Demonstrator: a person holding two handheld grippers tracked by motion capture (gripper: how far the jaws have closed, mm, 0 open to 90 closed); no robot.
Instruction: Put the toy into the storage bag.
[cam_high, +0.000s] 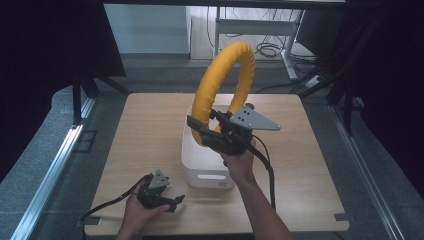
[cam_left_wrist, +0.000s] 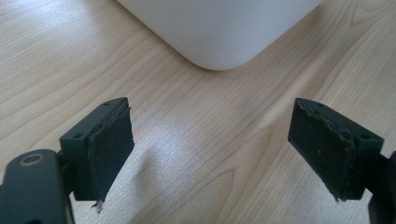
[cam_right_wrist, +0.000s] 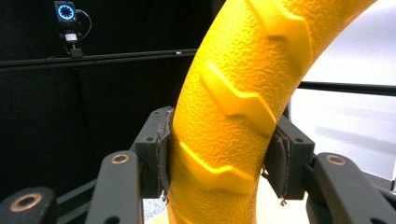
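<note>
The right gripper (cam_high: 202, 131) is clamped on the yellow ring (cam_high: 225, 82) and holds it upright over the white bin (cam_high: 207, 167) at the middle of the table (cam_high: 145, 130), so this looks like the placing step; next the ring needs tipping or lowering so it clears the bin's rim. The left gripper (cam_high: 175, 202) rests near the table's front edge, jaws wide and empty. The right gripper view shows both pads (cam_right_wrist: 164, 154) pressing the ring's ribbed, pebbled skin, detail lost from the high view.
</note>
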